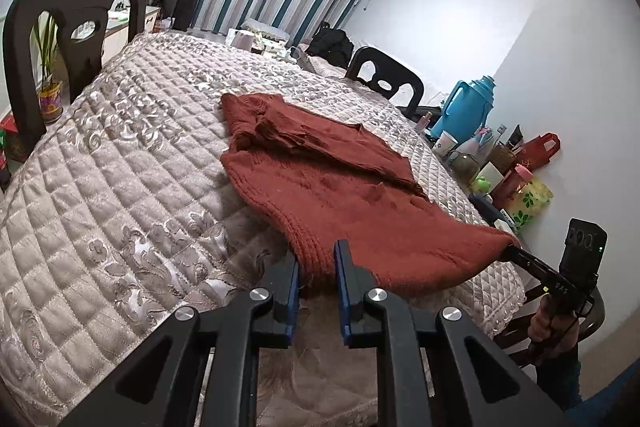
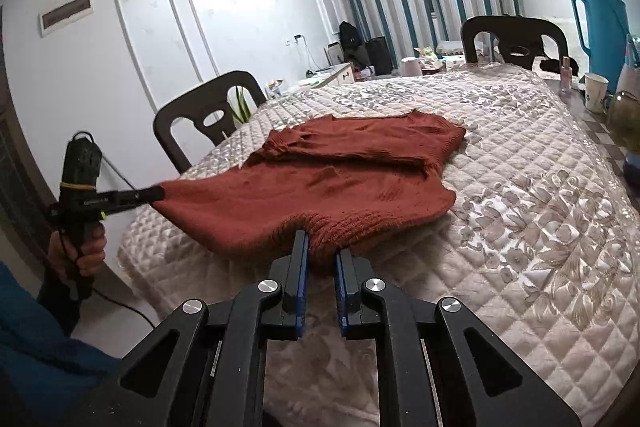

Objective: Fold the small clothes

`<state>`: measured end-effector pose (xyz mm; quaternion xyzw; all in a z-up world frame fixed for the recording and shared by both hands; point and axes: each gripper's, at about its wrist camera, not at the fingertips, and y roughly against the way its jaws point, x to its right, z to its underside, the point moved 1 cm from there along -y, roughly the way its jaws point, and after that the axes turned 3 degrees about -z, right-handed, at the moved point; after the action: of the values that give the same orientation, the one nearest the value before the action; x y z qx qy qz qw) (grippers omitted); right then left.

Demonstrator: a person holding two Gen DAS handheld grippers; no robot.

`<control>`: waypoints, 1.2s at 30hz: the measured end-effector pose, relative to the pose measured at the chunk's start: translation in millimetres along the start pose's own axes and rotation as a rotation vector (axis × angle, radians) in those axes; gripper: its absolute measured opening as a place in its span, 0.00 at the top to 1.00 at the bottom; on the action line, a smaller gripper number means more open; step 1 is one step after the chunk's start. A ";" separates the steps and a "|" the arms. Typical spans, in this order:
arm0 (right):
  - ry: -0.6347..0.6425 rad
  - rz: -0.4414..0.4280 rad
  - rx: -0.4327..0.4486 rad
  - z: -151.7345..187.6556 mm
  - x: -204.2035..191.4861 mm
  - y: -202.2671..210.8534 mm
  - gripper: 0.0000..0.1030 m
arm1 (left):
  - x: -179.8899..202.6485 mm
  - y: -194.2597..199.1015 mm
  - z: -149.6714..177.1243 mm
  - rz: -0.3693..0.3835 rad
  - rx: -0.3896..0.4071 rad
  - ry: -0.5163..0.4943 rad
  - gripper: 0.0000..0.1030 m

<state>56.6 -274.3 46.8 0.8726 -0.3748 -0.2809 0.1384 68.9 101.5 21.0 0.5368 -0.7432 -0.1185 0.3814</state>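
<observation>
Four fingers, one sweater

the left gripper points forward and somewhat downward, its black arms and blue-lined jaws closed onto the near hem of the red sweater, with knit bunched between the pads. seen from the right wrist, it juts out at the left, held by the left hand wrapped round its handle, a blue sleeve below. the right gripper likewise tilts forward and down, jaws clamped on the same hem further along. from the left wrist it shows at the far right, the right hand gripping its handle.
</observation>
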 end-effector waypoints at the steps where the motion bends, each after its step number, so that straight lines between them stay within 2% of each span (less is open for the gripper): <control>1: -0.005 -0.004 0.007 -1.8 1.8 -1.0 0.89 | -2.0 -2.4 -1.4 -0.002 -0.003 0.009 0.83; 8: -0.028 -0.046 0.051 -36.4 19.9 -19.9 0.89 | -9.0 -29.9 -44.2 0.011 0.001 0.051 0.83; 18: -0.086 -0.049 0.040 -116.9 67.9 -79.9 0.90 | -16.5 -90.7 -137.9 -0.014 0.004 0.078 0.86; 19: -0.108 -0.049 0.043 -127.7 77.5 -86.9 0.90 | -18.4 -97.0 -147.5 -0.021 0.006 0.083 0.93; 23: -0.182 -0.063 0.045 -153.6 106.2 -108.8 0.90 | -30.1 -125.8 -181.4 -0.052 0.004 0.117 0.95; 27: -0.221 -0.038 0.022 -168.5 133.6 -139.8 0.90 | -43.7 -167.7 -198.7 -0.078 -0.064 0.136 0.95; 29: -0.263 -0.013 -0.008 -167.5 146.3 -152.9 0.90 | -51.7 -172.0 -190.3 -0.029 -0.093 0.180 0.95; 30: -0.292 -0.014 -0.028 -164.1 152.3 -158.3 0.90 | -52.4 -169.6 -183.7 -0.026 -0.095 0.171 0.93; 31: -0.303 -0.015 -0.048 -157.9 156.2 -161.1 0.90 | -52.6 -165.9 -176.3 -0.057 -0.097 0.149 0.92; 33: -0.278 0.005 -0.082 -146.4 157.9 -161.5 0.89 | -54.1 -158.0 -162.1 -0.061 -0.110 0.132 0.81; 35: -0.255 -0.017 -0.087 -138.2 157.0 -156.6 0.81 | -57.6 -151.0 -149.7 -0.051 -0.118 0.121 0.62; 36: -0.240 -0.038 -0.090 -135.9 155.9 -154.9 0.77 | -58.9 -149.1 -145.3 -0.062 -0.116 0.115 0.60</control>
<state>314.1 -278.8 25.8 0.8327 -0.3588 -0.4023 0.1263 283.1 128.7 6.7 0.5424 -0.6951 -0.1421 0.4499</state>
